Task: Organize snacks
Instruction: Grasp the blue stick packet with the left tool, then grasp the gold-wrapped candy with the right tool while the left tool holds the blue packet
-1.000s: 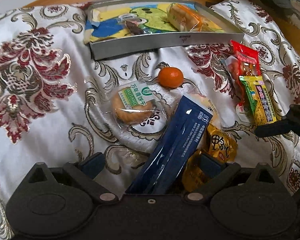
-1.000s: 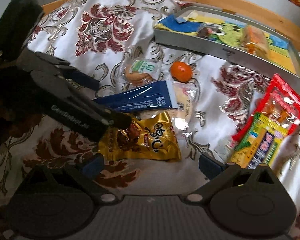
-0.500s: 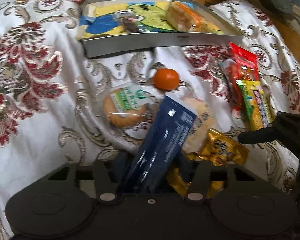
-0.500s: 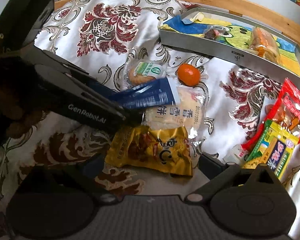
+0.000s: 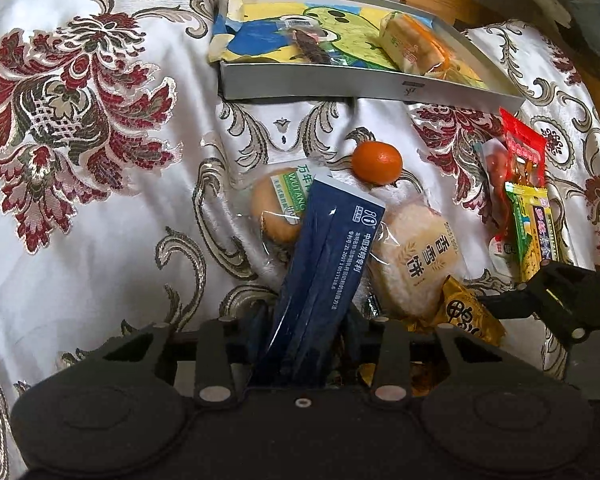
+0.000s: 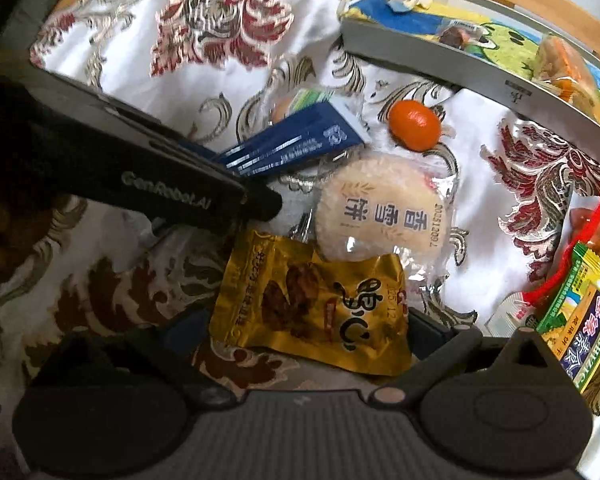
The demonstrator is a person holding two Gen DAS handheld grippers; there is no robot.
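Over floral tablecloth [image 5: 100, 184], near grey tray [image 5: 340, 84] and orange [image 5: 377, 162]: left gripper [image 5: 306, 320] clamped on dark blue packet [image 5: 324, 256], right gripper [image 6: 304, 336] spread wide around gold snack pouch [image 6: 316, 304], beside rice cracker [image 6: 384, 208].

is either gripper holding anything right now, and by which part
The left gripper is shut on the near end of the dark blue packet. The right gripper is open, straddling the gold snack bag without gripping it.
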